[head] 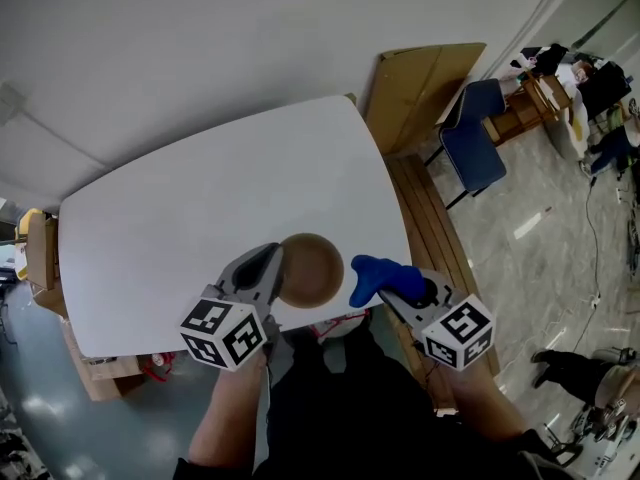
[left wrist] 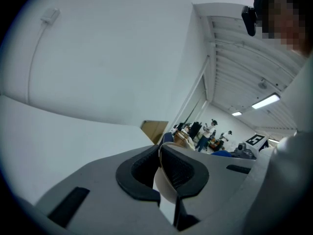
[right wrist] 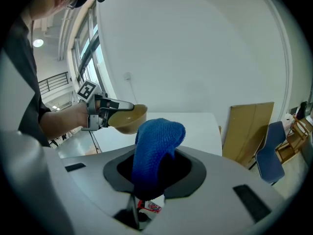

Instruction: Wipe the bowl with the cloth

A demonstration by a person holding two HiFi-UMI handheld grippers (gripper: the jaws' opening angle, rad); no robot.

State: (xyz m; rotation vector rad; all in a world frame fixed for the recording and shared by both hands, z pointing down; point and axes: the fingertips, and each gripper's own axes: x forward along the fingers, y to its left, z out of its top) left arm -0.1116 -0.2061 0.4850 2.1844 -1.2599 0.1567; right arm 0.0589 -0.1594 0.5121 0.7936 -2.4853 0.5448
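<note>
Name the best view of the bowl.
Right gripper view: the bowl shows nearly whole, side-on, rim pinched by the left tongs. The head view shows it from above; the left gripper view, only a rim sliver.

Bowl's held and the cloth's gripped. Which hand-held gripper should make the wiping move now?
Right. The right hand-held gripper is shut on the blue cloth, just beside the bowl; the left hand-held gripper clamps the bowl's rim, so it should just hold.
</note>
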